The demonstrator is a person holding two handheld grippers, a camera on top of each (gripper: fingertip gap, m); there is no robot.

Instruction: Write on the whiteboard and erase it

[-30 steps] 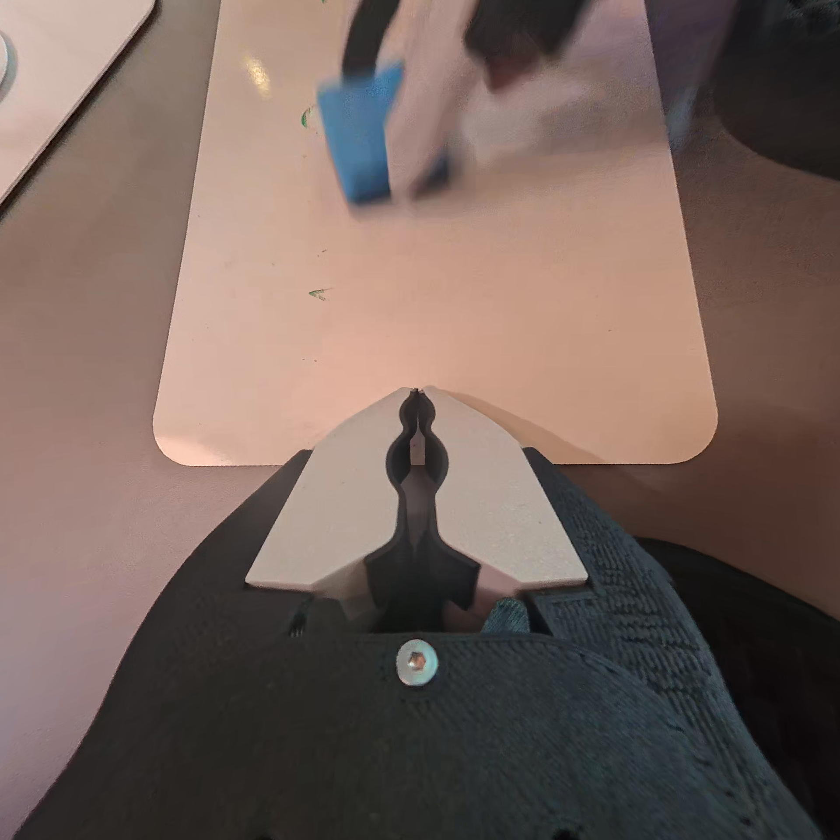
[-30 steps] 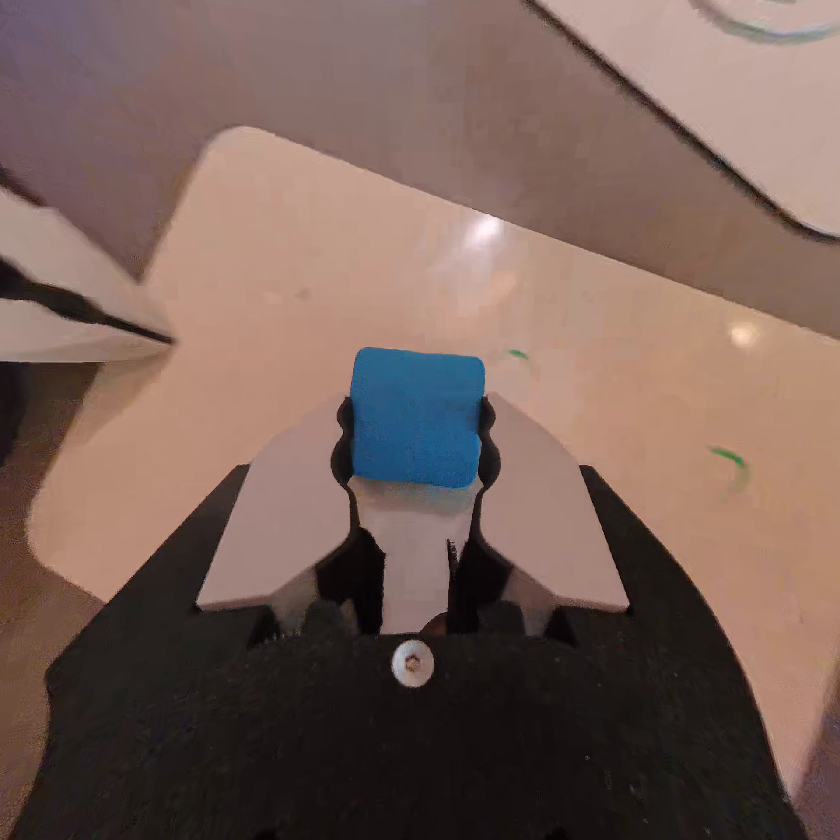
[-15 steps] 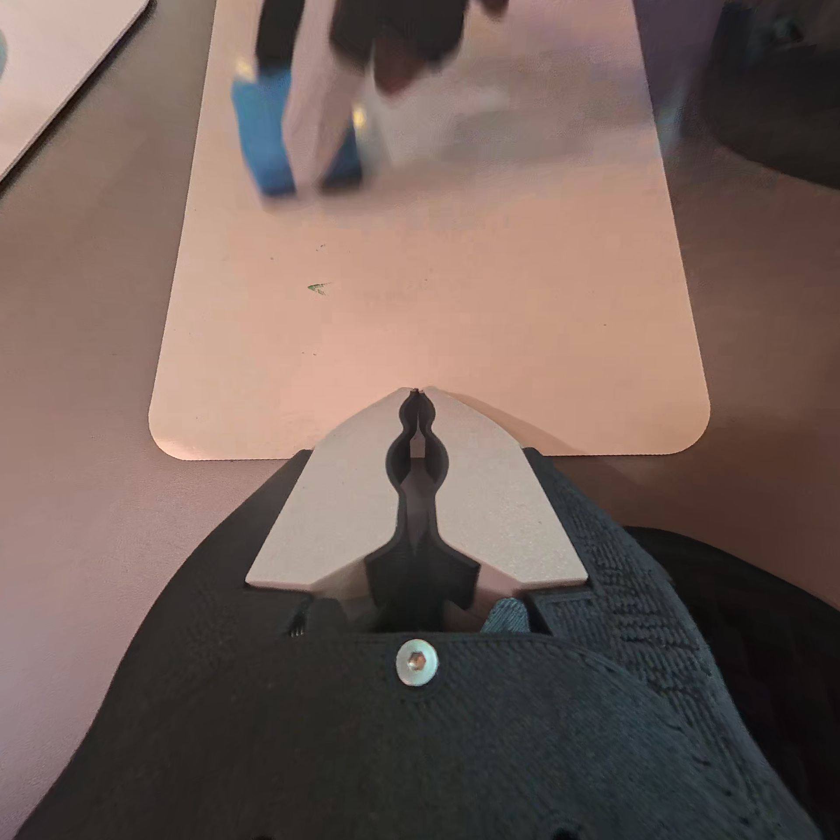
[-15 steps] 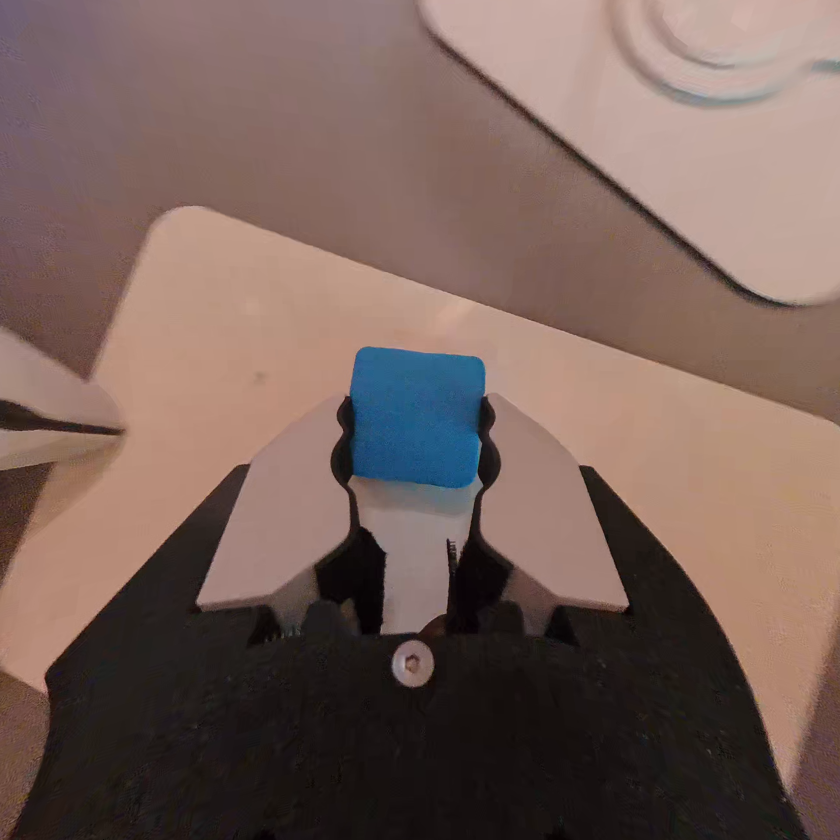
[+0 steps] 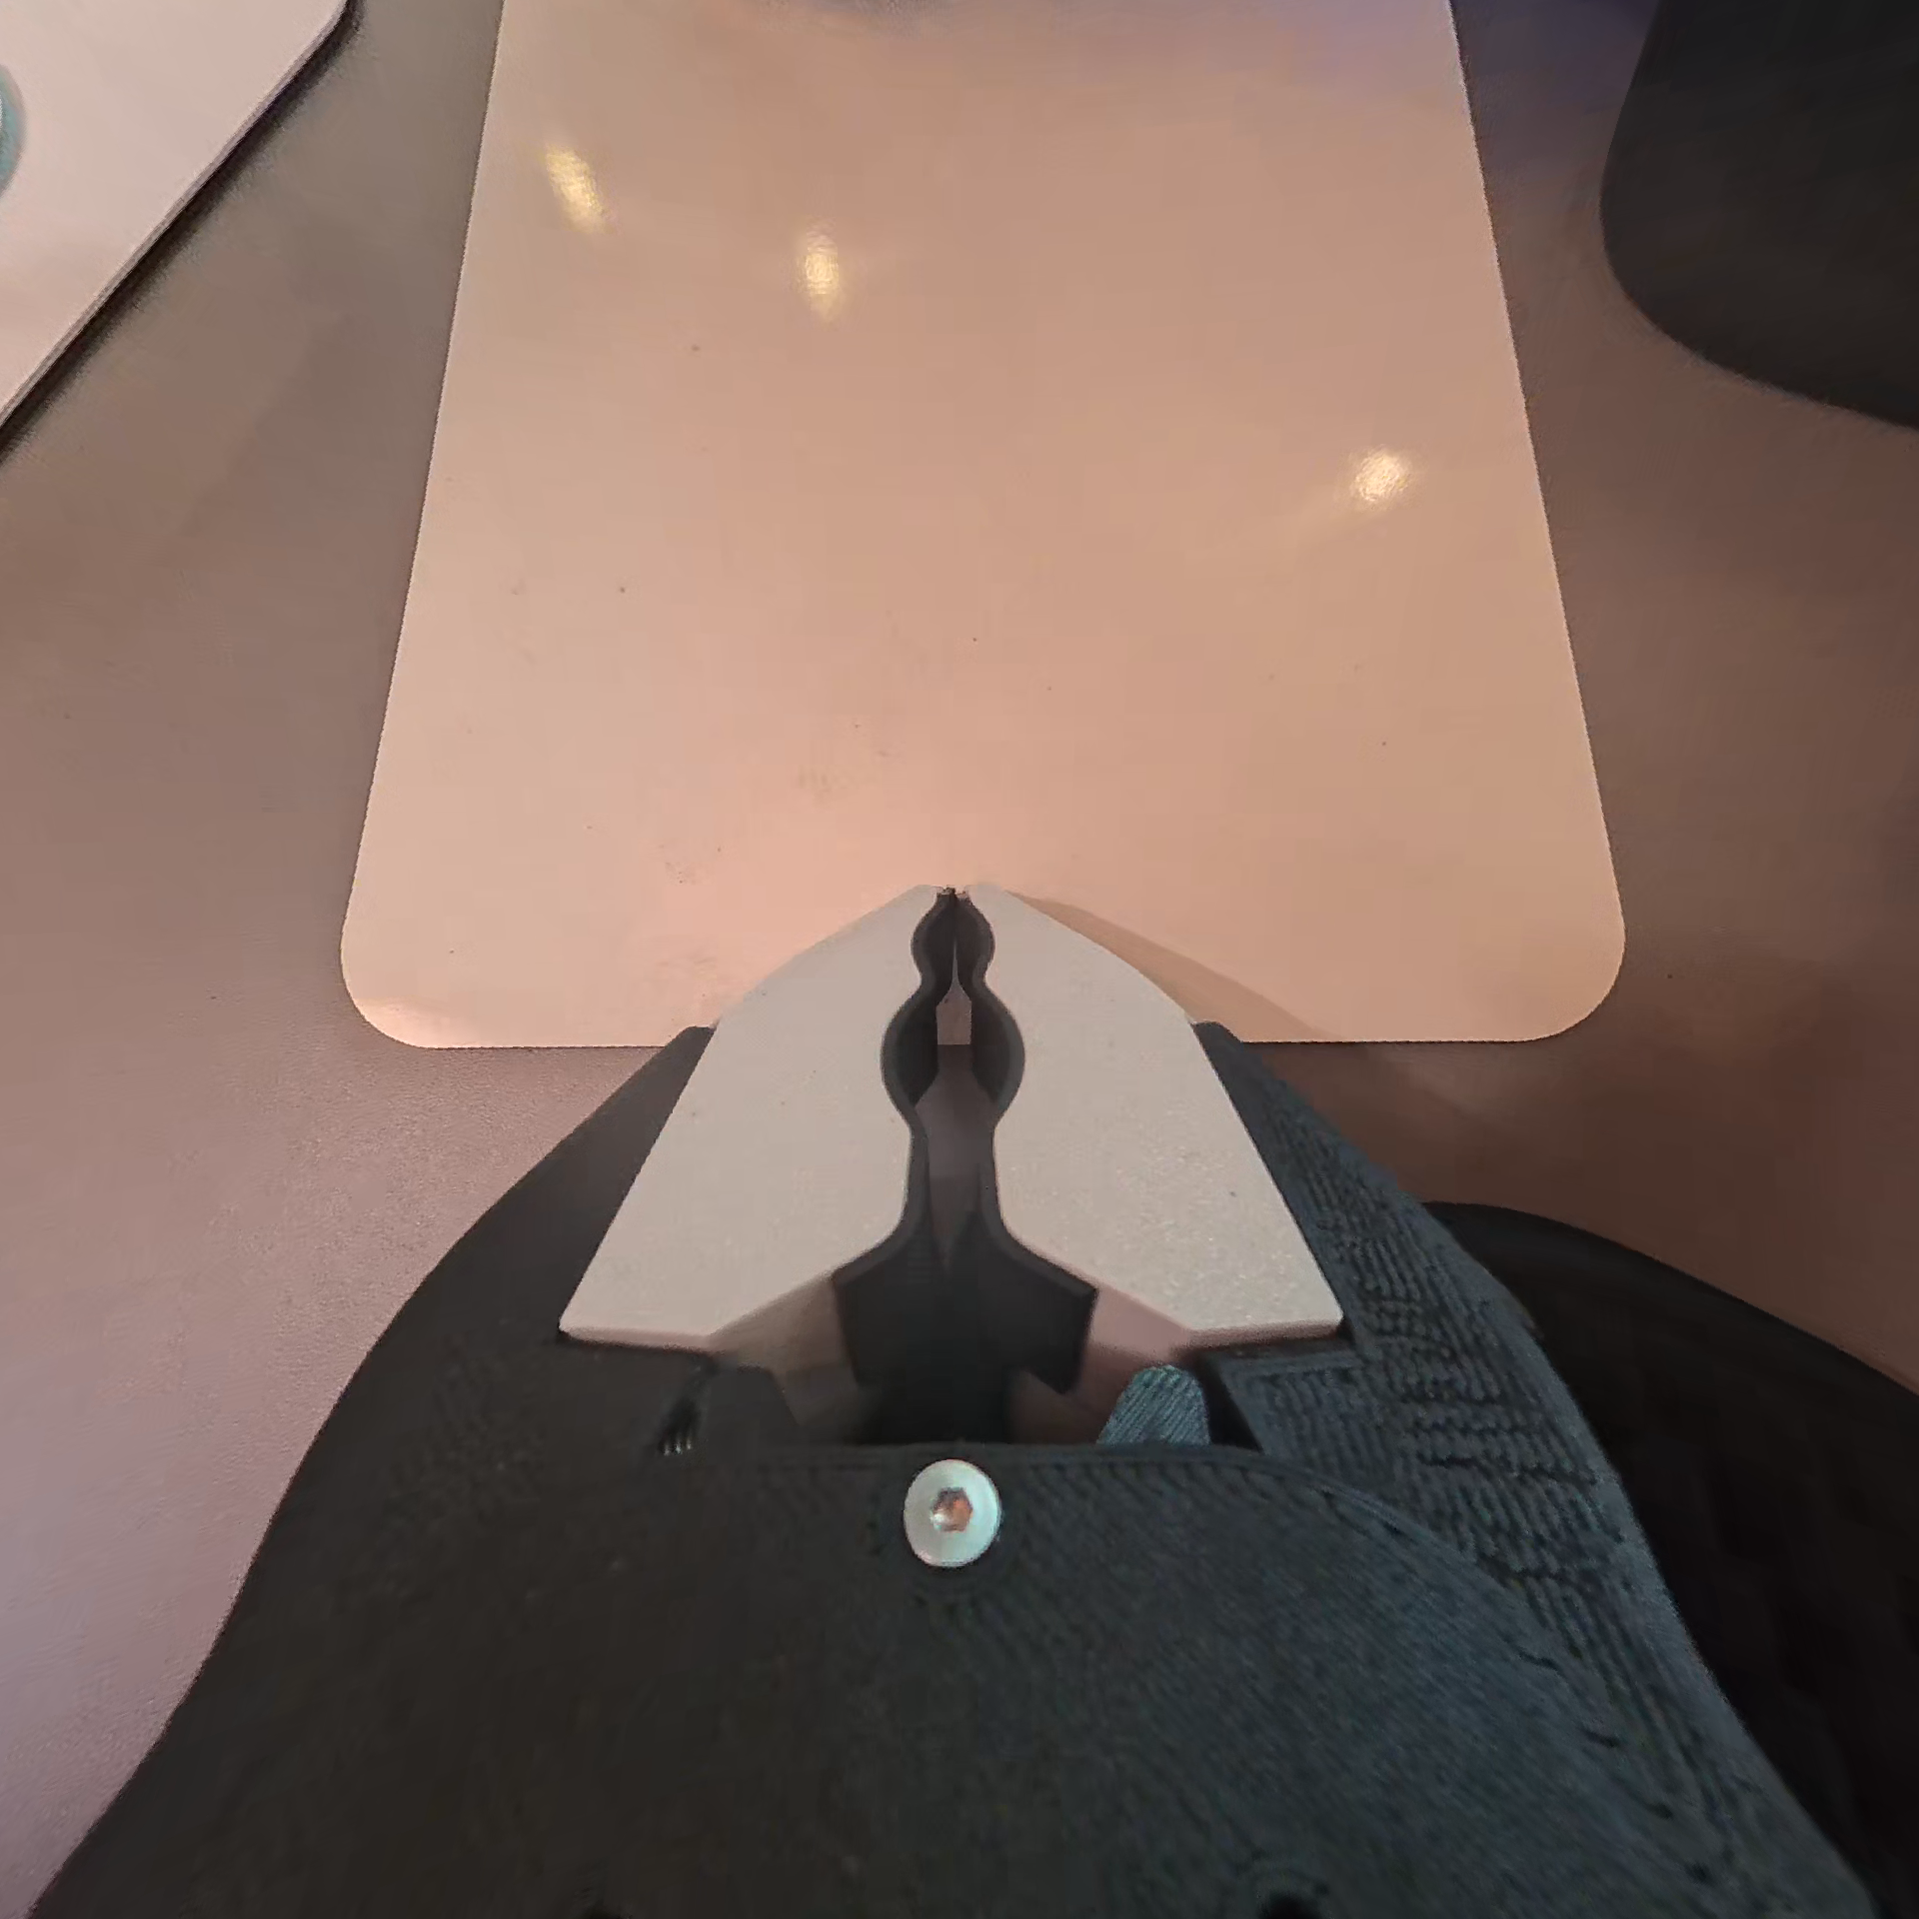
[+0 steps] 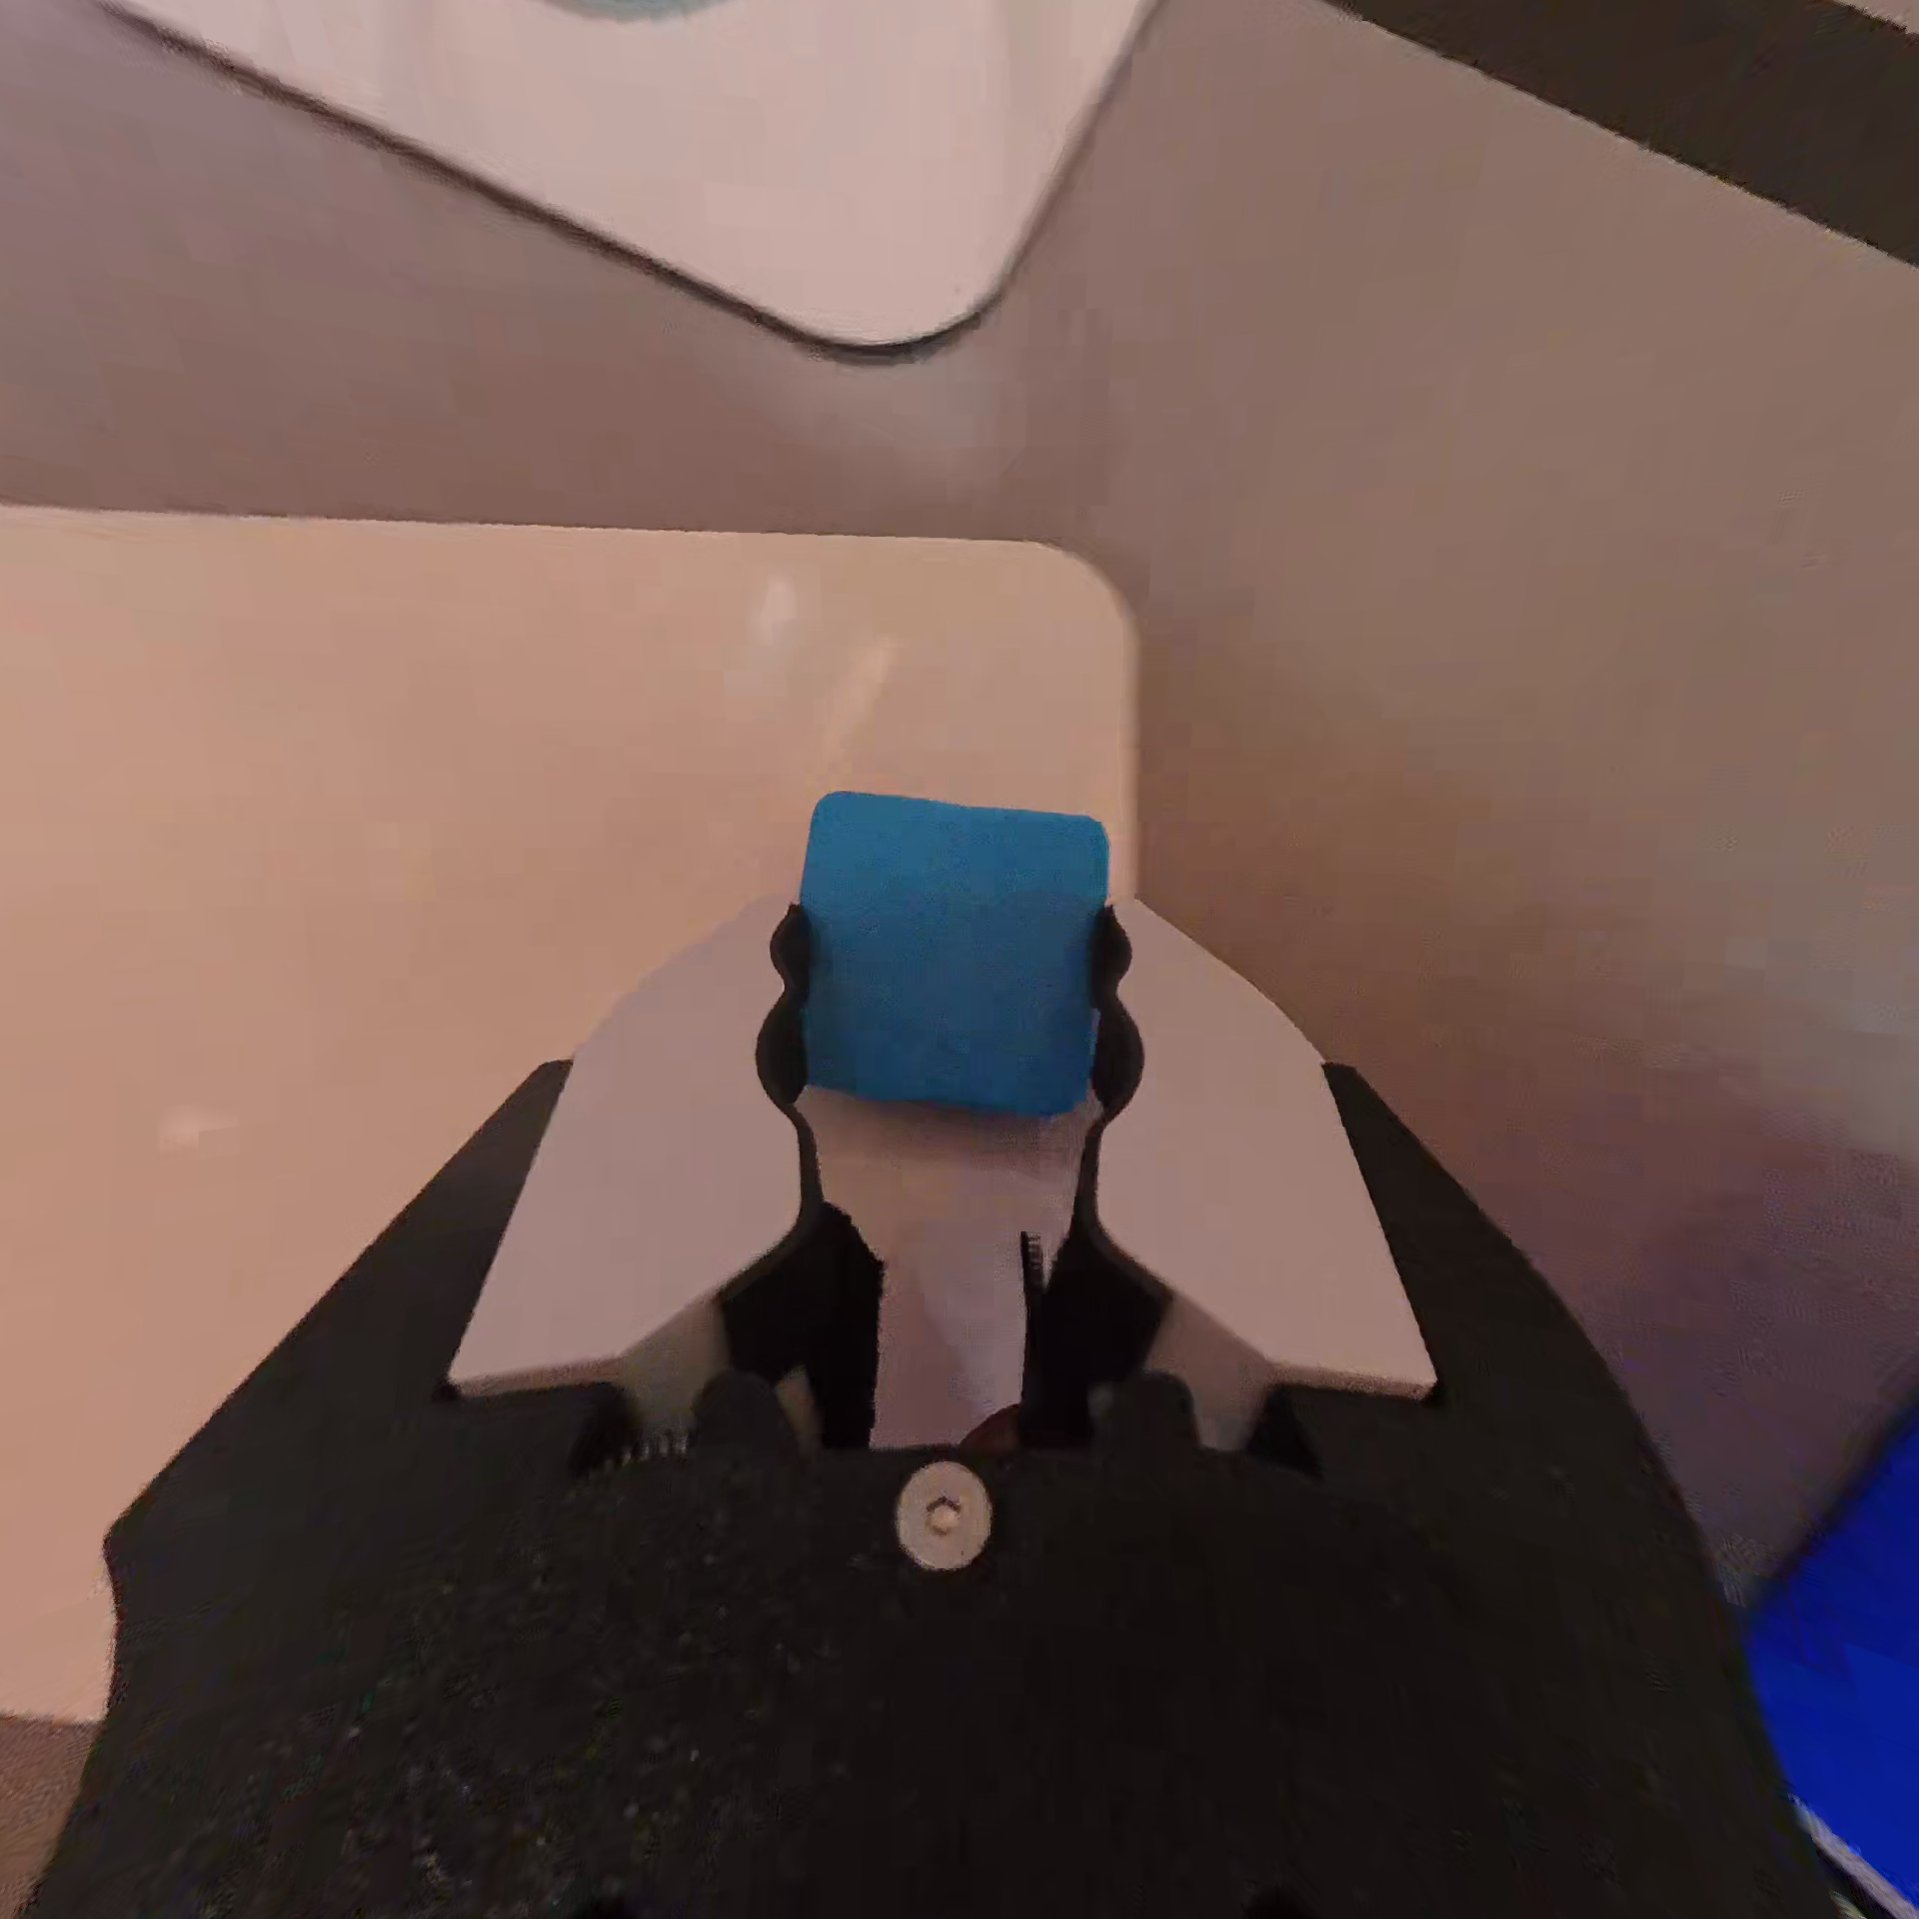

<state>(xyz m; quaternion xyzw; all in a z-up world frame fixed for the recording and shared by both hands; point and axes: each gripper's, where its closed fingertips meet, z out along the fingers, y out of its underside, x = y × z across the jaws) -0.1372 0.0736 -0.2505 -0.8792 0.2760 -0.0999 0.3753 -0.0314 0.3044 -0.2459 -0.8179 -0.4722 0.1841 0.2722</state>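
Note:
The whiteboard [image 5: 987,540] lies flat on the brown table, a white sheet with rounded corners and no marks showing. My left gripper [image 5: 953,891] is shut and empty, its tips over the board's near edge. My right gripper [image 6: 950,914] is shut on a blue eraser block [image 6: 950,950], held over the far right corner of the whiteboard [image 6: 415,831]. The right gripper does not show in the left wrist view.
A second white board [image 5: 125,156] lies at the far left, and also shows in the right wrist view [image 6: 727,135]. A dark rounded object [image 5: 1786,187] sits at the far right. A blue thing [image 6: 1848,1661] is at the lower right edge. The tips of one gripper are about 25 cm away from the tips of the other.
My right gripper with the eraser swept left across the board and out of the left wrist view. The green marks on the board are gone. My left gripper has stayed put.

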